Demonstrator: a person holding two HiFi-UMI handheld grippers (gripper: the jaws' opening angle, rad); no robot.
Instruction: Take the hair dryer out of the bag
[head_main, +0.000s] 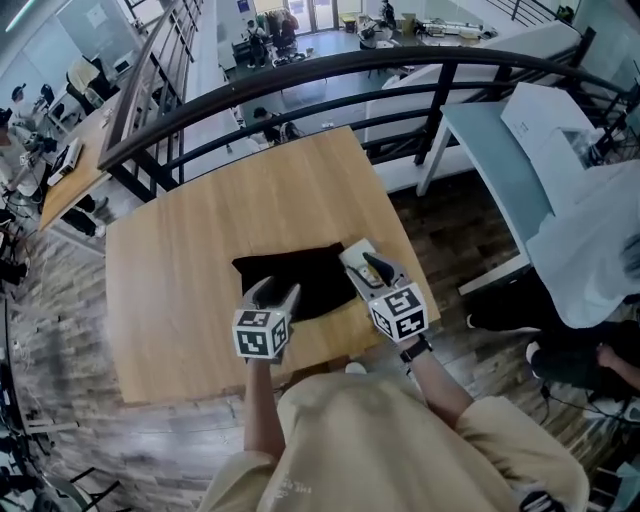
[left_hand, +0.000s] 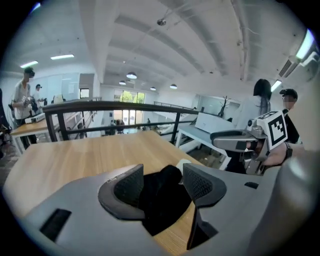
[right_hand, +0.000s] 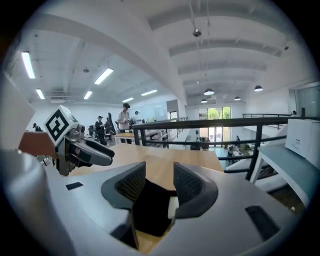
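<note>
Left gripper (head_main: 275, 291) and right gripper (head_main: 368, 265) both hang above the near part of the wooden table (head_main: 190, 280), side by side. Each has its jaws spread wide with nothing between the pads. In both gripper views only the black bag (head_main: 300, 276) shows through the gap, lying lower down on the table and apart from the pads. The bag lies flat with its long side running left to right in the head view. In that view the left gripper is over its near left edge and the right gripper over its right end. The hair dryer (head_main: 350, 250) shows only as a pale, whitish piece at the bag's right end, resting on the table. In the head view it sits just under and beyond the right gripper's tips, well to the right of the left gripper. The right gripper view shows the same pale piece low in the gap, against the inner side of the right-hand jaw and touching the black fabric. Too little of the hair dryer shows to tell which way its nozzle or handle points, or how its long axis lies.
</note>
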